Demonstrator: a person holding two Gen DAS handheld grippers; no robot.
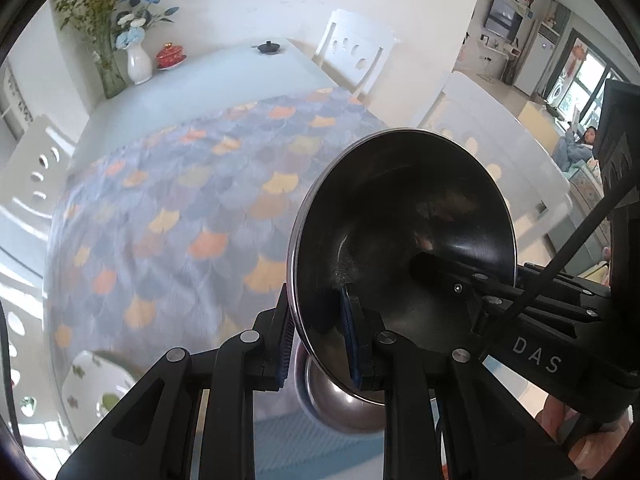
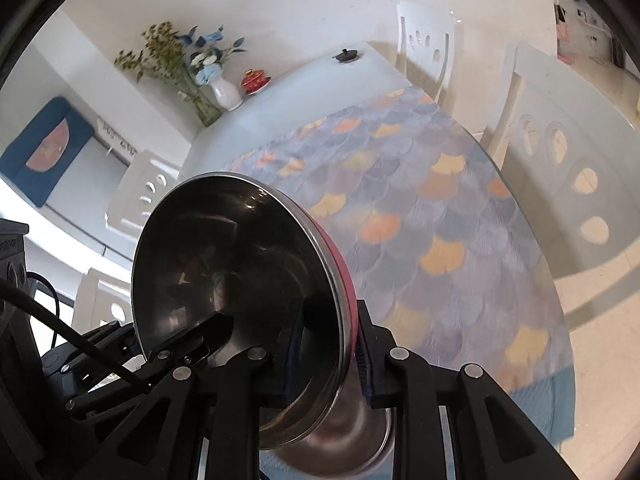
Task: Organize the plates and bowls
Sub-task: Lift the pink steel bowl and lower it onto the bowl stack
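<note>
I'm holding one steel bowl (image 1: 404, 240) in the left tongs (image 1: 320, 340), clamped on its rim, and a 2nd steel bowl (image 2: 240, 300) w/ a pink outer skin in the right tongs (image 2: 328, 352), also pinched at the rim. Both are hanging tilted above the table (image 1: 200, 80) w/ its scale-pattern cloth (image 1: 180, 200). Thin, stiff, polished metal, prob light and slippery; a rim pinch is the only real hold.

The patterned tablecloth (image 1: 192, 200) lies bare across the near and middle table, leaving wide free room. Obstacles stand only at the far end: a glass vase (image 1: 108, 68), white vase (image 1: 139, 62), red lidded cup (image 1: 170, 55) and small black pot (image 1: 269, 47). White chairs (image 1: 352, 50) flank the table.
</note>
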